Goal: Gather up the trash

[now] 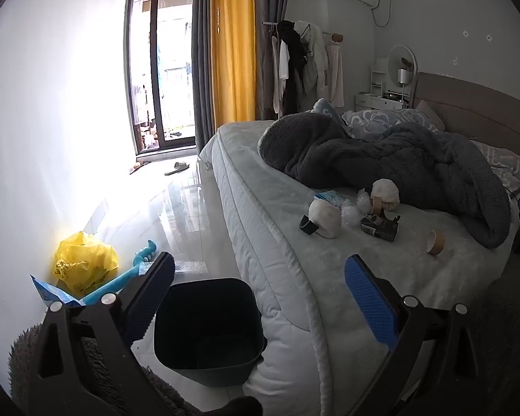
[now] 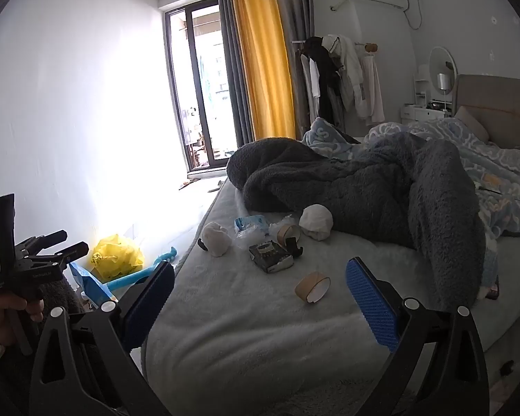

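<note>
Trash lies on the bed [image 1: 381,263]: two crumpled white wads [image 2: 216,239] [image 2: 316,222], a blue-white wrapper [image 2: 251,223], clear plastic [image 2: 277,225], a dark small box [image 2: 271,253], and a brown tape roll [image 2: 312,287]. In the left wrist view the roll [image 1: 435,242] lies right of the box [image 1: 379,227]. A dark bin [image 1: 208,329] stands on the floor against the bed. My left gripper [image 1: 260,294] is open and empty above the bin. My right gripper [image 2: 260,298] is open and empty over the bed, just short of the tape roll.
A grey blanket [image 2: 364,187] is heaped behind the trash. On the floor by the wall lie a yellow bag [image 1: 85,265], a blue plastic tool [image 1: 121,280] and a blue packet [image 1: 52,291]. A slipper [image 1: 177,168] lies near the balcony door.
</note>
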Action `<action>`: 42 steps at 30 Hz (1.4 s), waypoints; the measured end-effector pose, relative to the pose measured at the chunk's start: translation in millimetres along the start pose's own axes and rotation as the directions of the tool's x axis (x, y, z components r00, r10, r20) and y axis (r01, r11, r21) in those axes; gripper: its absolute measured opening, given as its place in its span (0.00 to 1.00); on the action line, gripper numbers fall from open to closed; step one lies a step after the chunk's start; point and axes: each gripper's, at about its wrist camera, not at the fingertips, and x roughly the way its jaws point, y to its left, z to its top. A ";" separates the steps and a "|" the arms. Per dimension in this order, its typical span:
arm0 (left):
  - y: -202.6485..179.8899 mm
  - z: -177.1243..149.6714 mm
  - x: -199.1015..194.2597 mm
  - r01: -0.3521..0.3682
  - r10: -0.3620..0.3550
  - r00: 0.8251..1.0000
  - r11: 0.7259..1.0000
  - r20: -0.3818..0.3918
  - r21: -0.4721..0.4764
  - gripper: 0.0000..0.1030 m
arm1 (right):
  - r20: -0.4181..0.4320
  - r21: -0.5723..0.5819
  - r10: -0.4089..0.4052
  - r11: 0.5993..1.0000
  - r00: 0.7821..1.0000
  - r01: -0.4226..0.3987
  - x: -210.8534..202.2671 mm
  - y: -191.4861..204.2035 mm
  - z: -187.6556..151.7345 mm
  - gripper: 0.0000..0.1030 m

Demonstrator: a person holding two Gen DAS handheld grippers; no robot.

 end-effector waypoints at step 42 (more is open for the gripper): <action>0.5 0.2 0.4 0.004 -0.004 1.000 1.000 -0.007 -0.008 0.97 | -0.011 -0.004 -0.002 1.000 1.000 0.002 6.0 1.9 -3.5 0.97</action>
